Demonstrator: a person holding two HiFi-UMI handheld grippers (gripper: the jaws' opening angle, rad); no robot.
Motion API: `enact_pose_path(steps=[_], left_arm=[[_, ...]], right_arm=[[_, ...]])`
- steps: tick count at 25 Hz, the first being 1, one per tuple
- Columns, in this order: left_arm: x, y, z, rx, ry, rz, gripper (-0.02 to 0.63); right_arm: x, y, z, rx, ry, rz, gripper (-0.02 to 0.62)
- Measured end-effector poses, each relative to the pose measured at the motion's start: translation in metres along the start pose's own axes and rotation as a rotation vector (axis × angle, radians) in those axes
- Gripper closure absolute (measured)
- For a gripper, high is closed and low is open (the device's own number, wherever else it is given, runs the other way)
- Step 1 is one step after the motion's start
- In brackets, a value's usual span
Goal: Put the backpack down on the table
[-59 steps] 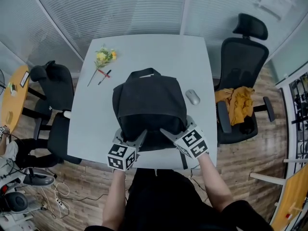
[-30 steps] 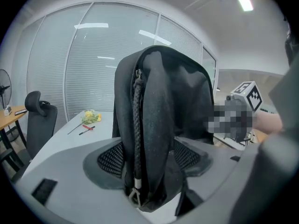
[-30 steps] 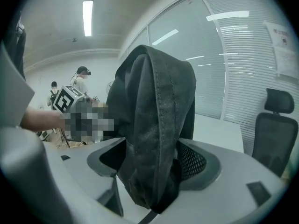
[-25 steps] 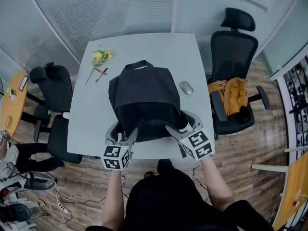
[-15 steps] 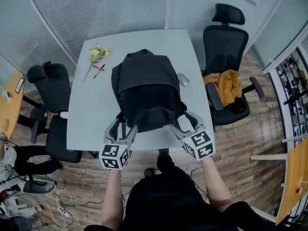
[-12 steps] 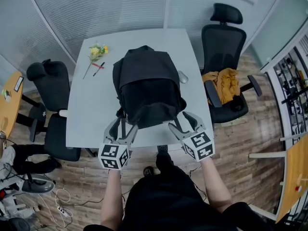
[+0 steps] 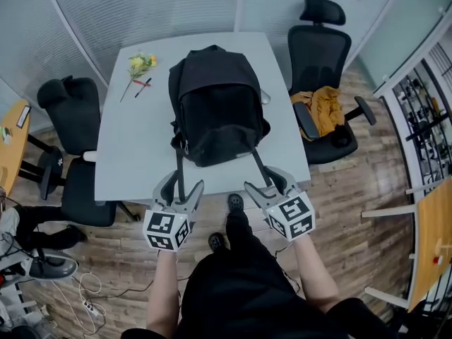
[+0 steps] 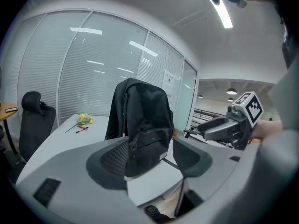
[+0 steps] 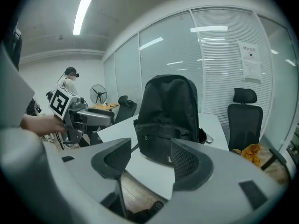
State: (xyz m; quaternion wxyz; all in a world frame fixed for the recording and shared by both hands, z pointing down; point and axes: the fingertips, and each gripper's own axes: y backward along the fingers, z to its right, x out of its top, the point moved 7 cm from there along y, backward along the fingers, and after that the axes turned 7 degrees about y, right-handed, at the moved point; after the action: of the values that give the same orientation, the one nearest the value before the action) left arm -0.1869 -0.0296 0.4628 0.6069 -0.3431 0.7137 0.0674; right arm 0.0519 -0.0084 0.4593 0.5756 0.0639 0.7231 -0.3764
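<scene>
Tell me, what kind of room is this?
Most likely a small office meeting room: a pale table with swivel office chairs around it, and glass partition walls with blinds.

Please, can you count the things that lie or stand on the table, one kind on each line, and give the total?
Backpack: 1
Flower bunch: 1
Pen: 1
Mouse: 1
Total: 4

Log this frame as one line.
backpack: upright on table | left gripper: open, nothing held | right gripper: jaws closing, nothing between
</scene>
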Motion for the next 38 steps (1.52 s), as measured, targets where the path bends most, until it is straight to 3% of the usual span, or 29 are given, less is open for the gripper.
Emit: enact_pose_path(steps=[20, 38], left_arm=[[-0.017, 0.067, 0.044, -0.096, -0.038, 0.058, 0.485], [-0.007, 0.072, 0.067, -0.132, -0.038, 0.072, 0.595]], right_arm=[[0.002, 0.043, -0.078, 0.052, 0.003, 0.087, 0.41], [0.002, 0.054, -0.081, 0.091, -0.083, 0.168, 0.482]])
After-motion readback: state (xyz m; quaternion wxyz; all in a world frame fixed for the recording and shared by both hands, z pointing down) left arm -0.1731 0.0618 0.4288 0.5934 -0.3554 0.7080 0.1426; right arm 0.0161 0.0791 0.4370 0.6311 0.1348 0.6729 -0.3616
